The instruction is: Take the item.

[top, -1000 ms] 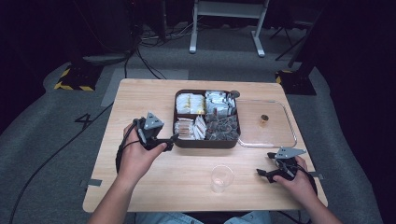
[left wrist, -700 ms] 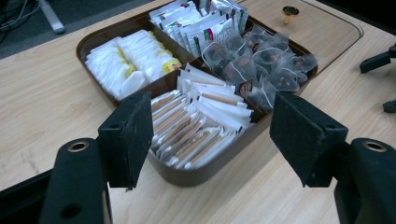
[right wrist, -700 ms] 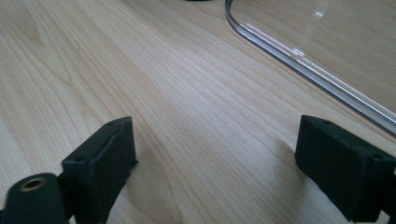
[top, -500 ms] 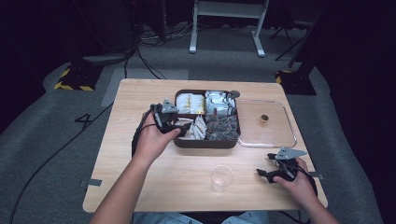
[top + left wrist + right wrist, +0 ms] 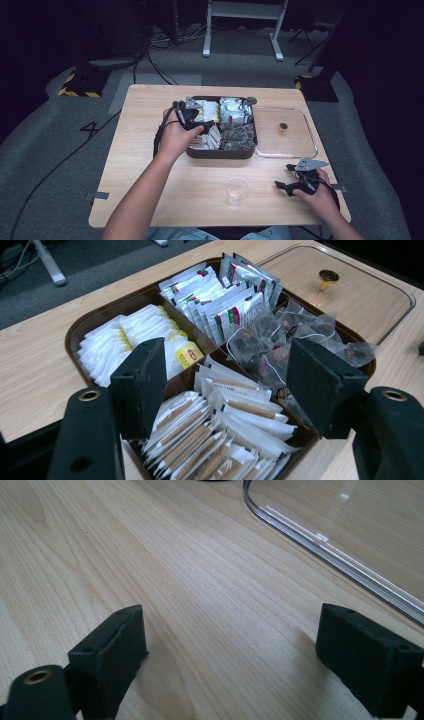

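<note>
A brown tray with four compartments stands mid-table. It holds yellow-tagged tea bags, green-and-red sachets, mesh pyramid bags and white-and-brown stick packets. My left gripper hovers over the tray's left half. Seen in its own view, the left gripper is open just above the stick packets, with nothing between the jaws. At the table's front right, my right gripper rests low and open; in its own view the right gripper has bare wood between the jaws.
A clear lid with a brass knob lies flat to the right of the tray; its rim runs ahead of the right gripper. A clear plastic cup stands near the front edge, left of the right gripper.
My left gripper has moved right and forward, from the table left of the tray to over the tray's left compartments. The right gripper has stayed put.
</note>
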Tool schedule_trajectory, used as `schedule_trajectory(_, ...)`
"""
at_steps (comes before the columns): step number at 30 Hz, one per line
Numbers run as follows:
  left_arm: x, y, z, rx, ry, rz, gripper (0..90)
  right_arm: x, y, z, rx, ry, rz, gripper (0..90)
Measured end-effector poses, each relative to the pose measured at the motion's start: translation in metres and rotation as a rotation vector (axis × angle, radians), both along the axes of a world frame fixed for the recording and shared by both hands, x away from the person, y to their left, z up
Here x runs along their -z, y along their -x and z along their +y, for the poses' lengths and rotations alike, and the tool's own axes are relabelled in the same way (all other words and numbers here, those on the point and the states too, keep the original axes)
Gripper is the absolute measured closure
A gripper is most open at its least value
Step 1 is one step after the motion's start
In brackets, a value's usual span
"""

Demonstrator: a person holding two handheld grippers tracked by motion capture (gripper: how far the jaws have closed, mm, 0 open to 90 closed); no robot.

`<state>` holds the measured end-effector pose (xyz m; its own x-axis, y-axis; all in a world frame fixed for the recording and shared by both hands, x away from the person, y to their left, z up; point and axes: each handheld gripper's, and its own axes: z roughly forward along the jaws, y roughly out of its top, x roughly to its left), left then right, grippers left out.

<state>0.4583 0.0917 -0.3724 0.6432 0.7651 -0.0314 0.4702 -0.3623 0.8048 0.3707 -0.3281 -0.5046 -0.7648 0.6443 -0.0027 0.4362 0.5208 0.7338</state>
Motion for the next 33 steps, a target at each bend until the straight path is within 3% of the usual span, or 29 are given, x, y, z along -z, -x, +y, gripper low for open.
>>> schedule_trajectory(10,0.010,-0.036,-0.018,0.031,-0.029,0.036,33.3,0.000,0.000,0.000,-0.001,0.000,0.000,12.9)
schedule_trajectory(15,0.017,-0.055,-0.025,0.058,-0.005,0.055,34.7,0.000,0.000,0.000,-0.003,0.001,-0.001,12.9)
schedule_trajectory(21,0.024,-0.073,-0.031,0.055,-0.028,0.072,38.0,0.000,0.000,0.000,-0.005,0.000,0.000,12.9)
schedule_trajectory(27,0.041,-0.098,-0.034,0.040,-0.067,0.129,42.5,0.000,-0.001,0.000,-0.009,0.000,0.000,12.9)
schedule_trajectory(33,0.054,-0.112,-0.031,0.023,-0.050,0.174,44.5,0.000,-0.001,0.000,-0.011,-0.001,0.001,12.9)
